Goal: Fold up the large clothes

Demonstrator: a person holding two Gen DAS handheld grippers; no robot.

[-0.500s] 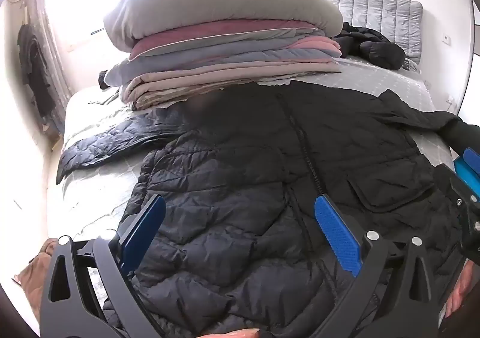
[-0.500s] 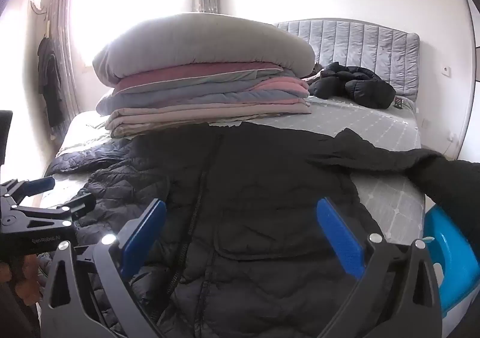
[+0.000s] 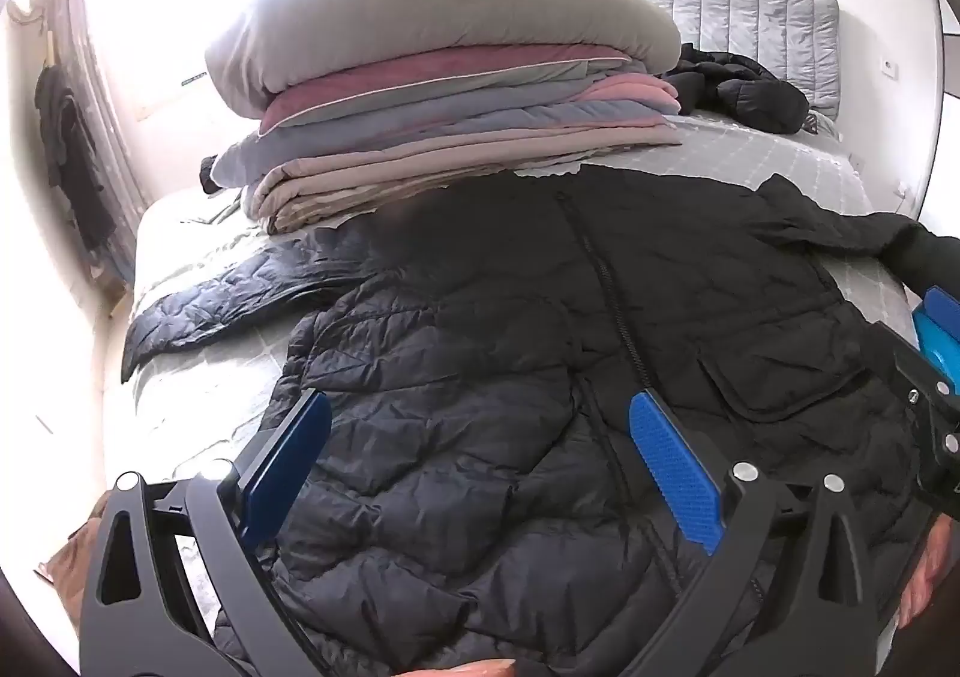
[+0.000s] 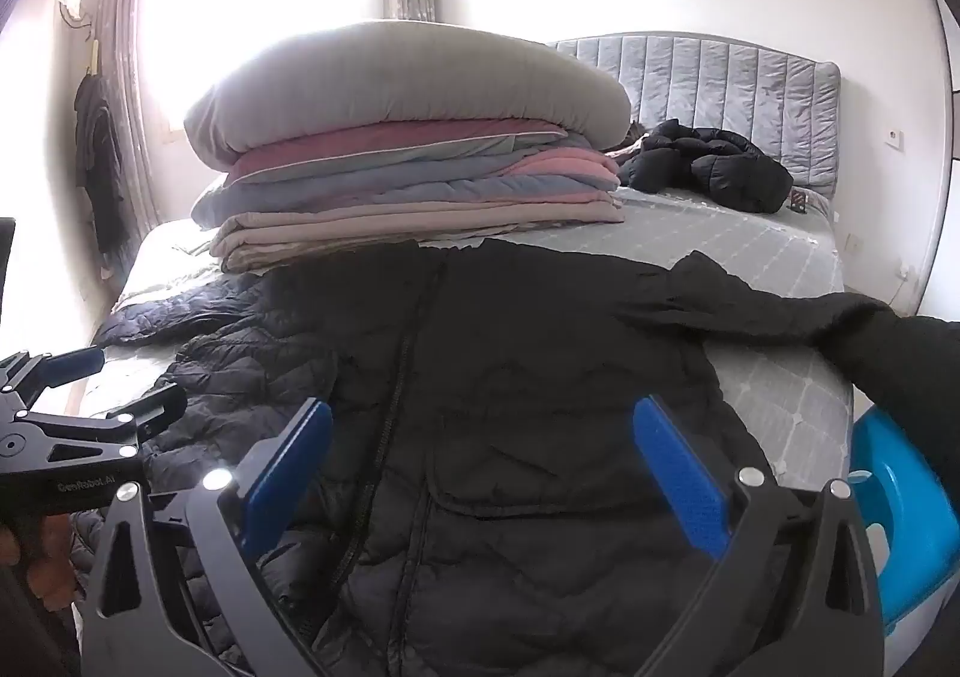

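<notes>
A large black quilted puffer jacket (image 3: 510, 353) lies front up and spread out on the bed, zipper down the middle, both sleeves stretched out sideways. It also shows in the right wrist view (image 4: 528, 377). My left gripper (image 3: 480, 437) is open and empty, hovering over the jacket's lower left part. My right gripper (image 4: 480, 443) is open and empty, hovering over the jacket's lower right part by the flap pocket (image 4: 528, 473). The left gripper also shows at the left edge of the right wrist view (image 4: 90, 413), and the right gripper at the right edge of the left wrist view (image 3: 930, 365).
A tall stack of folded blankets and a grey duvet (image 3: 444, 95) sits on the bed (image 3: 780, 161) just behind the jacket's collar. Another crumpled black jacket (image 4: 708, 173) lies by the grey headboard. A blue plastic stool (image 4: 900, 509) stands at the bed's right corner.
Almost nothing has changed. Both grippers stay open over the jacket's hem, with only a slight shift of view.
</notes>
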